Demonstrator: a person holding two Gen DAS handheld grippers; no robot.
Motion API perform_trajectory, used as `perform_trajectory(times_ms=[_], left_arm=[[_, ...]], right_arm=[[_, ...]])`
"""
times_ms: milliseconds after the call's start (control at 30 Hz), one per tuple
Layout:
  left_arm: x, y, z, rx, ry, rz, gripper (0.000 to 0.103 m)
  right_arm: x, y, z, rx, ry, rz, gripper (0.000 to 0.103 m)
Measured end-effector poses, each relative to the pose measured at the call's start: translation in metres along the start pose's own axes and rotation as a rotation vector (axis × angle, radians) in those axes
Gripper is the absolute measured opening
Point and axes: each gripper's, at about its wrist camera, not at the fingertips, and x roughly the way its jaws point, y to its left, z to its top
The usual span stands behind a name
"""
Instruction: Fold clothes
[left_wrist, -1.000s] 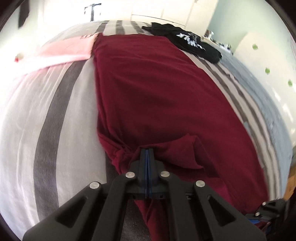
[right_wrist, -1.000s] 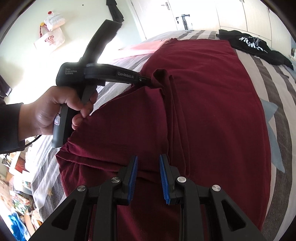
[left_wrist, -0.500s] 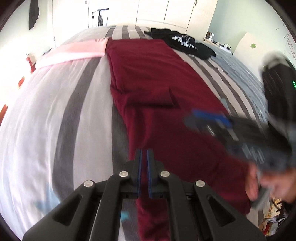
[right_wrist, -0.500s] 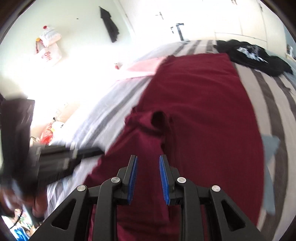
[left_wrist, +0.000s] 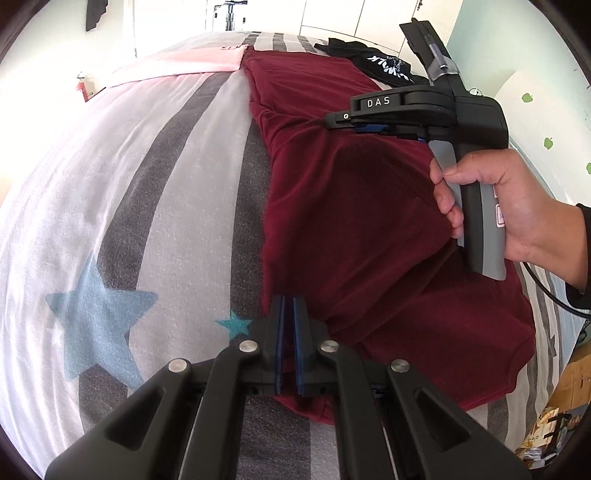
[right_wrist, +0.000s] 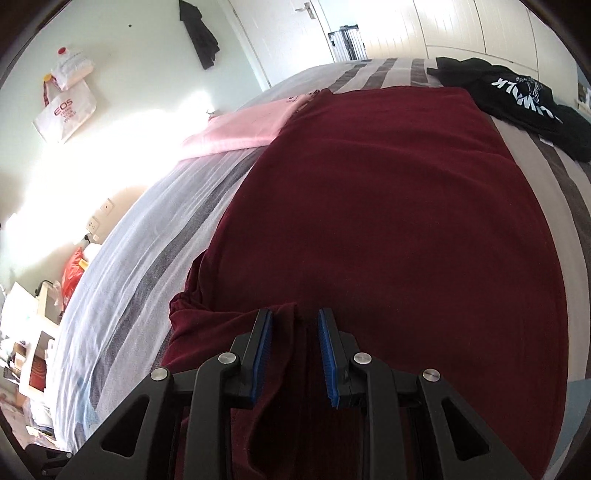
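Observation:
A maroon shirt (left_wrist: 369, 221) lies spread along the striped bedcover (left_wrist: 147, 184). My left gripper (left_wrist: 288, 300) is shut with nothing between its pads, low over the shirt's left edge near the bed's front. A hand holds my right gripper (left_wrist: 334, 119) at the right, pointing left over the shirt's middle. In the right wrist view the right gripper (right_wrist: 295, 314) stands open just above a folded-in sleeve (right_wrist: 229, 325) of the maroon shirt (right_wrist: 406, 203). A fold of that sleeve lies under the gap, and the pads do not press on it.
A pink garment (left_wrist: 184, 62) lies flat at the far left of the bed, touching the shirt's far corner. A black printed garment (right_wrist: 524, 96) sits at the far right. Bags hang on the wall (right_wrist: 64, 110), and clutter fills the floor beside the bed (right_wrist: 33, 332).
The left gripper let go of the maroon sleeve and drew back to the shirt's left edge. The right gripper swung forward over the sleeve, and the left gripper left its view.

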Motion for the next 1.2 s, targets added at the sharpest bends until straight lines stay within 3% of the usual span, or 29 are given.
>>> perform_trajectory(times_ms=[100, 233, 400, 533, 767, 1067, 1200], left_arm=[[-0.013, 0.001, 0.009, -0.018, 0.002, -0.001, 0.002], [-0.026, 0.01, 0.042, -0.033, -0.077, -0.005, 0.002], [0.008, 0.016, 0.112, 0.021, -0.139, -0.014, 0.002], [0.046, 0.007, 0.154, 0.062, -0.144, -0.033, 0.002], [0.091, 0.02, 0.162, 0.072, -0.073, 0.031, 0.002], [0.098, 0.026, 0.168, 0.064, -0.069, 0.047, 0.004], [0.082, 0.029, 0.164, 0.026, -0.085, 0.055, 0.004]], right_arm=[[-0.012, -0.002, 0.002, 0.015, -0.022, 0.004, 0.022], [-0.048, -0.008, -0.003, 0.038, -0.087, 0.002, 0.023], [-0.081, 0.004, -0.037, -0.003, -0.089, 0.031, 0.023], [-0.088, 0.021, -0.067, -0.041, -0.056, 0.049, 0.023], [-0.095, 0.002, -0.106, 0.022, -0.014, -0.045, 0.023], [-0.101, -0.03, -0.125, 0.08, -0.028, -0.07, 0.023], [-0.101, -0.033, -0.132, 0.091, -0.038, -0.071, 0.023]])
